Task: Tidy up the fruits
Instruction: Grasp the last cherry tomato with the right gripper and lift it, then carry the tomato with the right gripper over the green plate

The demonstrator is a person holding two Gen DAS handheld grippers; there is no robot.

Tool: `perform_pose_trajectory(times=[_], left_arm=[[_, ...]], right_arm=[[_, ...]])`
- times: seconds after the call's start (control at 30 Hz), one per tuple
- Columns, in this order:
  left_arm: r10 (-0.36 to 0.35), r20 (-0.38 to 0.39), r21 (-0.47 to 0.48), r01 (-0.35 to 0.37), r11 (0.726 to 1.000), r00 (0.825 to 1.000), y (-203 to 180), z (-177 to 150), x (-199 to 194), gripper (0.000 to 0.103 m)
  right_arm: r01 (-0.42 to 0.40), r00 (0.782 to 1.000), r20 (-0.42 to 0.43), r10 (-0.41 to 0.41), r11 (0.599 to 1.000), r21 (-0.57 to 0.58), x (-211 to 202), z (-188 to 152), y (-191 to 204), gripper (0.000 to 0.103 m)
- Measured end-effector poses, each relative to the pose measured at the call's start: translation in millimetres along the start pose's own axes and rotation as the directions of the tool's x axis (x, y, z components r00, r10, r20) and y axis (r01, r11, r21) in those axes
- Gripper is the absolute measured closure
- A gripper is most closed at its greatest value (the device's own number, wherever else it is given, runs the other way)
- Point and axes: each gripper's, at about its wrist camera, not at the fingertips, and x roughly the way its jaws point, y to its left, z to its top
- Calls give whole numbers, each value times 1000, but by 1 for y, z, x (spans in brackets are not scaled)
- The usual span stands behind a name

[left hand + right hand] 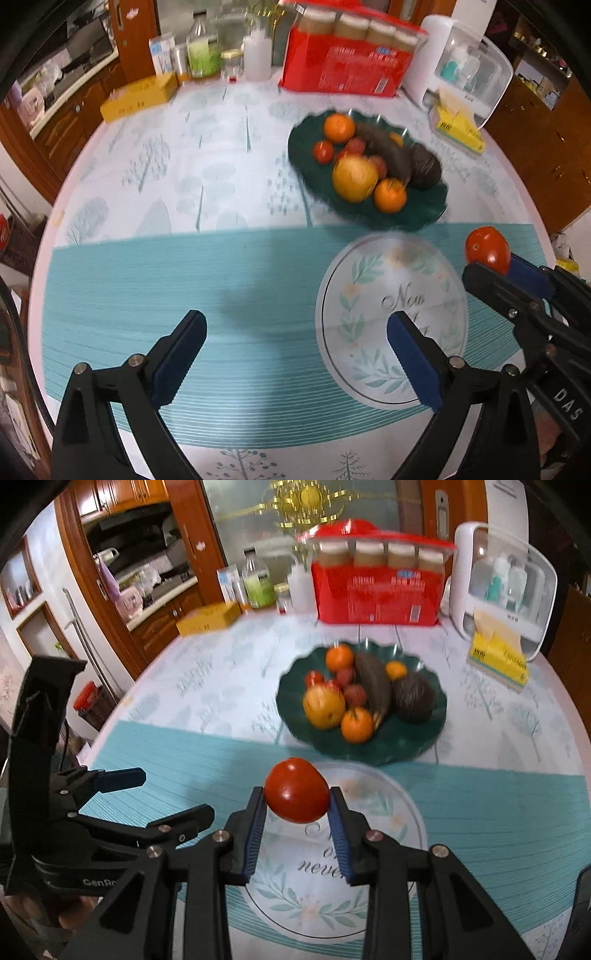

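Observation:
My right gripper [297, 799] is shut on a red tomato [296, 790], held in the air above a clear glass plate [399, 801] on the table. The same tomato [487, 248] shows at the right edge of the left wrist view, beyond the clear glass plate [443, 258]. A dark green plate [406, 738] behind it carries oranges, a yellow-red apple, small red fruits, a dark banana and an avocado. My left gripper [295, 325] stands wide open above the teal mat with nothing between its fingers. The green plate [424, 214] lies ahead and right of it.
A red carton of jars [347, 70], bottles, a yellow box [136, 98] and a white storage case [465, 70] line the table's far edge. A yellow tissue pack [498, 657] lies right of the green plate. Wooden cabinets stand beyond the round table.

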Motion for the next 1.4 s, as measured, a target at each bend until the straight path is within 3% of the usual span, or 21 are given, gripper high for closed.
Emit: perform_pose_trajectory(times=[0.23,0.4,0.6,0.73,0.87,1.1,1.4], left_arm=[[-2,117,43,-3,999,993,-1,54,-60,2],[-2,209,57,-10,998,978,-5,105,-98,1],[22,289,57,-40,998,957,-13,164,-104,1],[46,276,34,-58,998,960,-16,196,-66,1],[49,178,-11,-48,999,983,-18,212,-1,1],[35,22,-53,-34,998,999,-24,210,99,1],[27,-57,-17,-28,999,998,-35,199,159,1]], right_arm=[[9,997,72,-7,1000,-20,-46,54,-8,69],[45,993,107,-38,997,-56,-68,105,-20,69],[127,982,150,-115,989,-74,-61,162,-44,69],[154,981,128,-147,987,-50,-24,183,-69,69],[141,989,51,-140,990,-13,35,187,-96,69],[109,992,-60,-111,993,-35,119,162,-115,69],[101,982,-153,-113,991,-83,179,137,-131,69]])
